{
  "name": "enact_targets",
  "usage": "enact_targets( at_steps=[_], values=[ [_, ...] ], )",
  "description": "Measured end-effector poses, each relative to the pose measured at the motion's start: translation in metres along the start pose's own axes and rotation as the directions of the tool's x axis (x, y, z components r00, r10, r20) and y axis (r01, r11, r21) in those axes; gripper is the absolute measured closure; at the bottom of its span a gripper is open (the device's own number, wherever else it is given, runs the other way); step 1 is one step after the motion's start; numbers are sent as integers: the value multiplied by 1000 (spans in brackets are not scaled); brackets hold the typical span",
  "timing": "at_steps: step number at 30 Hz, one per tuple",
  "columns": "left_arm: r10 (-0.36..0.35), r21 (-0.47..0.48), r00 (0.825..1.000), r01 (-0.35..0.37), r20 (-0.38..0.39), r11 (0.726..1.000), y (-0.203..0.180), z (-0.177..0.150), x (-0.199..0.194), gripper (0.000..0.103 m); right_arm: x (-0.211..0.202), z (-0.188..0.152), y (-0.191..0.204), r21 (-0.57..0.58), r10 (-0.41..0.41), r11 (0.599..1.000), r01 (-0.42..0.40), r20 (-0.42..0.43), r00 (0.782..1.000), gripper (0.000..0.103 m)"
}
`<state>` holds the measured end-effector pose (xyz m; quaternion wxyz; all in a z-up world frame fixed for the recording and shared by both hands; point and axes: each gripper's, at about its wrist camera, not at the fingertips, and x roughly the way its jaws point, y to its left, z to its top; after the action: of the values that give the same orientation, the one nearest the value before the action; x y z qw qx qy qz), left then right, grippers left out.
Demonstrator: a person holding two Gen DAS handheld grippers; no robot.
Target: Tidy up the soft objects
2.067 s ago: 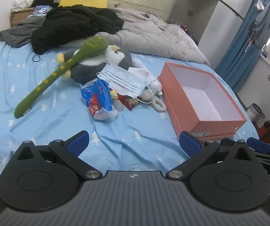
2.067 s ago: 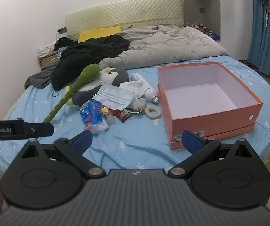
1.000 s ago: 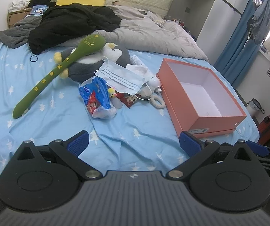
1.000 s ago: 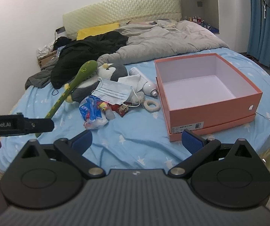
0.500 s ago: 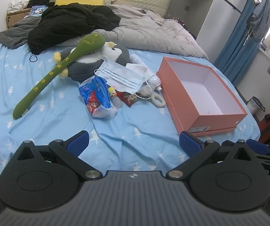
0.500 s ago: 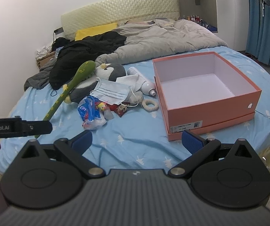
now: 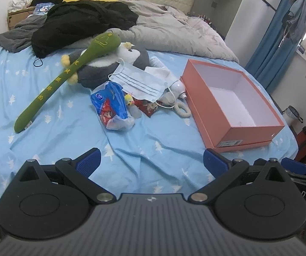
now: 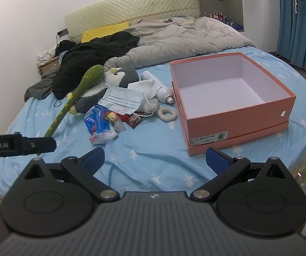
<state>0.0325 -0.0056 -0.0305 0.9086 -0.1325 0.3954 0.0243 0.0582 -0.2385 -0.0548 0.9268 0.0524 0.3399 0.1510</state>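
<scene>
Bed: a wide mattress is covered by a light blue sheet (image 7: 71, 132) printed with small white trees, creased near the foot; a rumpled grey duvet (image 7: 170, 32) and a heap of black clothing (image 7: 84, 19) are piled toward the quilted headboard.
Box: an open salmon-pink cardboard box (image 8: 238, 123), rigid and square-cornered with a pale lining, is set on the sheet to the right of the clutter; nothing is seen inside it.
Soft objects: a grey-and-white plush penguin (image 7: 110, 64) is lain on its side well ahead of both grippers, with a long green plush stick (image 7: 67, 72) bearing yellow embroidered characters laid across it.
Smaller clutter: a pleated blue face mask (image 7: 140, 83) is draped beside the penguin, a crinkled blue-and-red plastic packet (image 7: 112, 106) lies in front of it, and a fuzzy white ring (image 8: 167, 114) lies near the box wall.
Left gripper (image 7: 150, 160): blue ribbed pads are held wide apart above bare sheet — nothing is pinched between them.
Right gripper (image 8: 155, 159): fingers are likewise spread with nothing between them, the box corner lying just beyond the right pad.
</scene>
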Motion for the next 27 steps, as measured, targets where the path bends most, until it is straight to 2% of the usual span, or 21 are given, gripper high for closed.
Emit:
enact_targets(
  at_steps=[19, 23, 24, 27],
  values=[
    [-4, -14, 999, 4, -39, 1000, 9, 14, 36, 0, 37, 3, -9, 19, -28, 999, 30, -85, 996, 0],
    [17, -20, 999, -18, -45, 1000, 16, 21, 50, 0, 53, 2, -9, 25, -10, 1000, 12, -118, 993, 1],
    [22, -22, 999, -23, -49, 999, 18, 23, 55, 0, 58, 2, -9, 27, -2, 1000, 6, -122, 992, 4],
    [27, -28, 998, -28, -52, 999, 24, 26, 65, 0, 69, 3, -9, 41, 26, 999, -21, -134, 991, 5]
  ],
)
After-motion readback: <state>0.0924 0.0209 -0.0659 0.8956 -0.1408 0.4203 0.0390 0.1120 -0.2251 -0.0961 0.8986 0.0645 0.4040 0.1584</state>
